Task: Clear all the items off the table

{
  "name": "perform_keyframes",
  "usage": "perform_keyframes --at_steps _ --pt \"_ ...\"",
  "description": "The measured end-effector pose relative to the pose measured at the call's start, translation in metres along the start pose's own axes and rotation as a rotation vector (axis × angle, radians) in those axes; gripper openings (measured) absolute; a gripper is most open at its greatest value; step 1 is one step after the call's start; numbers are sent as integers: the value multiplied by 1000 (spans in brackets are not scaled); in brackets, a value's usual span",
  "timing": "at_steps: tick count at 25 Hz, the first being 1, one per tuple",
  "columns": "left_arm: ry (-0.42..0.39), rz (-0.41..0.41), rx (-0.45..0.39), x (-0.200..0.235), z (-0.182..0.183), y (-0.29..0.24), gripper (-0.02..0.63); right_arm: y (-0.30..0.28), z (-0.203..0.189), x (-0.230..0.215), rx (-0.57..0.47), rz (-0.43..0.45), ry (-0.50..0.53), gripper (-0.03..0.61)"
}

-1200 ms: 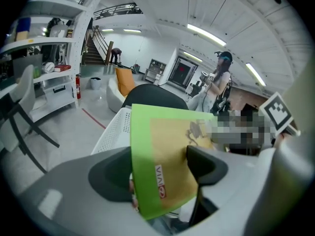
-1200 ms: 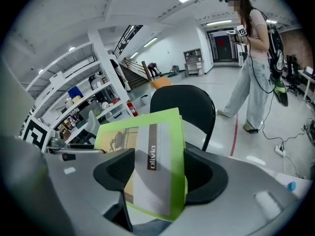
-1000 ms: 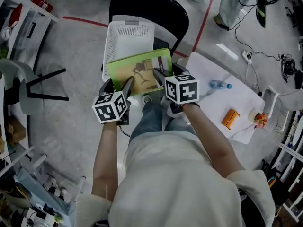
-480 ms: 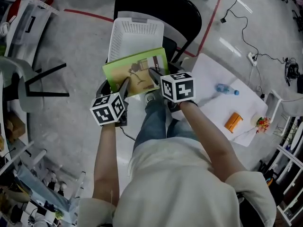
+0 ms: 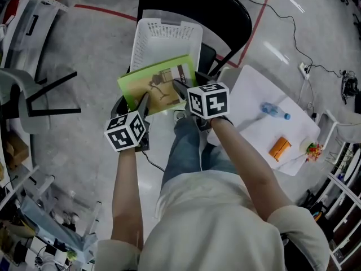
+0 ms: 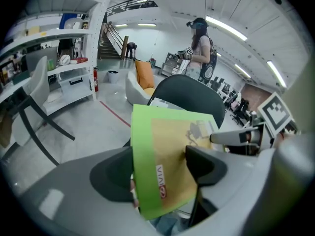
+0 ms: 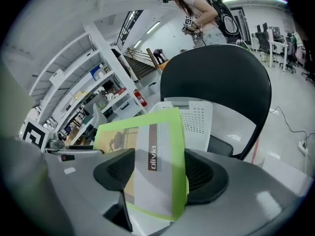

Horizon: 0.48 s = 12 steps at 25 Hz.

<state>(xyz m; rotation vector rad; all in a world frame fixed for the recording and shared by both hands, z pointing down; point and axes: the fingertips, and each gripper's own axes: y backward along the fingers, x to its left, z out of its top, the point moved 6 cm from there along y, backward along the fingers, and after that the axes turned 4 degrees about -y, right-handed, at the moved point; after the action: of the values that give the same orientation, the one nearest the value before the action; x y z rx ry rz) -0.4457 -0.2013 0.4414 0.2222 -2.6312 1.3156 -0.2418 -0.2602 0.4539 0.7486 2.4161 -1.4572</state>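
Grippers share one load: left gripper (image 5: 144,101), jaws just tightened, and right gripper (image 5: 178,87) both clamp the green book (image 5: 159,79), lying 9-to-3 o'clock, white basket (image 5: 167,37) just beyond at 12 o'clock.

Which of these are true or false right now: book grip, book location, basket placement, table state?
1. The left gripper and the right gripper both clamp the green book. True.
2. The book lies inside the white basket. False: the grippers hold it at the basket's near edge.
3. The basket sits on a black chair. True.
4. The table is cleared. False: a bottle and an orange item lie on it.
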Motion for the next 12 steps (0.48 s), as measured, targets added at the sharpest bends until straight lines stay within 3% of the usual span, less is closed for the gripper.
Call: perform_keyframes --at_steps 12 --pt "27 40 27 22 -5 -22 328 -39 2 -2 57 21 -1 304"
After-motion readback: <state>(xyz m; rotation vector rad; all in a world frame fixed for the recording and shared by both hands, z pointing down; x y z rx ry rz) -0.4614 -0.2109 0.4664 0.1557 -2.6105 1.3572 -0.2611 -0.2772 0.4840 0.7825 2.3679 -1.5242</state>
